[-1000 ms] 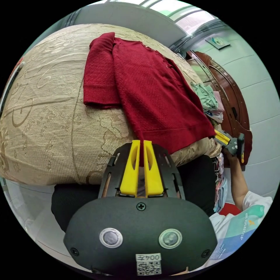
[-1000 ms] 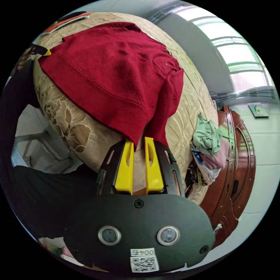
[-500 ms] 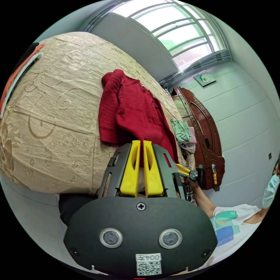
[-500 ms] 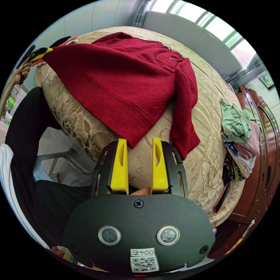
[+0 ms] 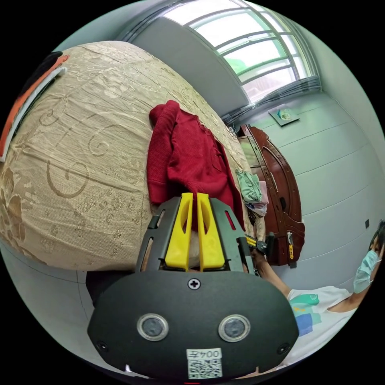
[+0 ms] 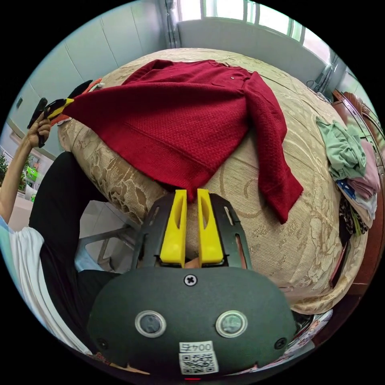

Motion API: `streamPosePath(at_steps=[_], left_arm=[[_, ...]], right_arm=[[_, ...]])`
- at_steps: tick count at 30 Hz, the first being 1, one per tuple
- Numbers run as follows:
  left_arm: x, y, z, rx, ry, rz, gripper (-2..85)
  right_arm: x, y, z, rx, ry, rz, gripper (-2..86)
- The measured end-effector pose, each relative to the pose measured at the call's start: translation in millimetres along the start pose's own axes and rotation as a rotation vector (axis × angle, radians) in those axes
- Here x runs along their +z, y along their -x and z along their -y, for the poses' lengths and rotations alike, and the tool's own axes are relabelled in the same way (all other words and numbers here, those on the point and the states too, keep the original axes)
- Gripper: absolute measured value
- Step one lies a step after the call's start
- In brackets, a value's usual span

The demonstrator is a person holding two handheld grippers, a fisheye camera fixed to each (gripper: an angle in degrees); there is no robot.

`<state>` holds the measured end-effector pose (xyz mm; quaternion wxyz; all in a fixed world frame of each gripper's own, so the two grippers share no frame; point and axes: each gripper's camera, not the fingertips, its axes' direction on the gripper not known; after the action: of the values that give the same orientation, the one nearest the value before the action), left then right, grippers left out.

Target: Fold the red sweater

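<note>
Currently at the spread-and-lift step: dark red knitted sweater (image 6: 180, 116) lies on the beige patterned bedspread (image 6: 304, 240), hem raised at both corners. Left gripper (image 5: 191, 198) clenched on one hem corner, right gripper (image 6: 188, 195) on the other. Next move likely needs both hands moving together, hem kept taut, folding toward the collar.

- A beige patterned bedspread (image 6: 280, 240) covers the bed.
- A heap of green and pink clothes (image 6: 349, 160) lies near its edge.
- A dark wooden headboard (image 5: 280, 192) stands beside it.
- A barred window (image 5: 248, 44) above.
</note>
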<state>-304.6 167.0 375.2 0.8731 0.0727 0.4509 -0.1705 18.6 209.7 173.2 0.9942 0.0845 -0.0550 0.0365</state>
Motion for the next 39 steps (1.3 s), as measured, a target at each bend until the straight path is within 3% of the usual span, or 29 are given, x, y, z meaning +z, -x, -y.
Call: streamPosePath(at_steps=[8,17,22,25,32,39], left_arm=[[19.3,2.8,-19.1,-0.017,0.154,-0.023,1.8],[32.4,-19.5,-85.1,0.042,0.347,0.038,2.0],[45.7,-2.0,-117.5,-0.022,0.431,0.02,2.2],[42.1,-5.4,-118.5,-0.013,0.417,0.005,2.4],[8.3,-28.7,-108.7,0.08,0.248,0.069,2.9],[133.3,-104.8,-85.4,0.379,0.326,0.166,3.7]], right_arm=[[-58.7,-20.6,-9.9,-0.14,0.06,-0.142,0.7],[-97.5,-23.6,-86.3,-0.201,0.155,-0.085,1.1],[-71.2,-28.8,-118.1,-0.089,0.205,-0.034,3.2],[-66.3,-39.3,-124.7,-0.053,0.237,-0.028,5.9],[-106.2,-118.5,-136.4,0.116,0.01,-0.1,10.6],[-72.7,-198.1,-100.7,0.076,0.048,0.018,13.8]])
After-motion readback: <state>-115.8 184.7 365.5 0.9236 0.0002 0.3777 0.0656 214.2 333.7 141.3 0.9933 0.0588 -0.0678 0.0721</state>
